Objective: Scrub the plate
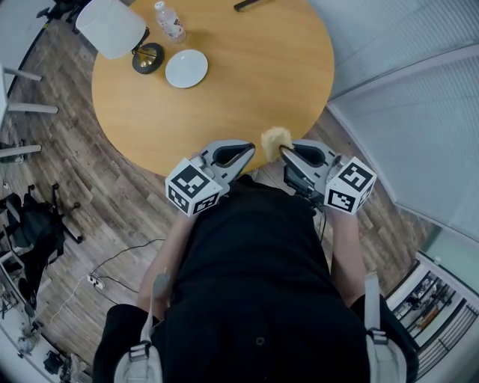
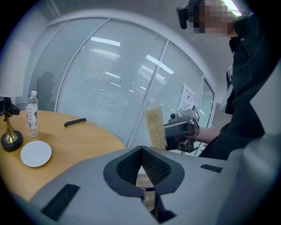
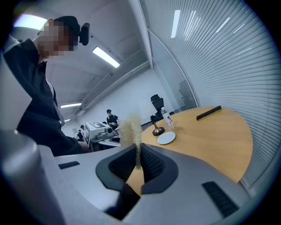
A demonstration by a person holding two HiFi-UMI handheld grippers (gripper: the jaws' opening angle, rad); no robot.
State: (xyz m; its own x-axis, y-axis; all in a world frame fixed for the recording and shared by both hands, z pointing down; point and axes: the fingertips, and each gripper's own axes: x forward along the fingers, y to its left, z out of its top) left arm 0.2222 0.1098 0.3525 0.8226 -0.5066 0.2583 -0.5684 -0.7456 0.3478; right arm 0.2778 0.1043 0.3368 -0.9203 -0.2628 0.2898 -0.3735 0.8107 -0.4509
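Presently, right tool [image 3: 138, 154]: clamped on a yellow sponge [image 3: 131, 127], which stands upright out of the jaws, pinched thin at its lower edge.
Why held so: the free upper part of the sponge sticks out past the tips, so I judge that part is meant to meet the dish.
Left tool [image 2: 141, 151]: jaws drawn together with nothing between them; it hangs level with the right one, just beside it and close to the person's chest.
Where both hang: at the near edge of the round wooden tabletop [image 1: 262, 75], not over the dish.
Plate [image 1: 186, 68]: well apart from both tools, on the far side of the tabletop, lying flat just beside a lamp base [image 1: 147, 57] and near a water bottle [image 1: 171, 21].
Plate's look: small, round, plain white, nothing on it that I can make out from here.
Stage, as I judge it: scrubbing not begun; the reach across comes first.
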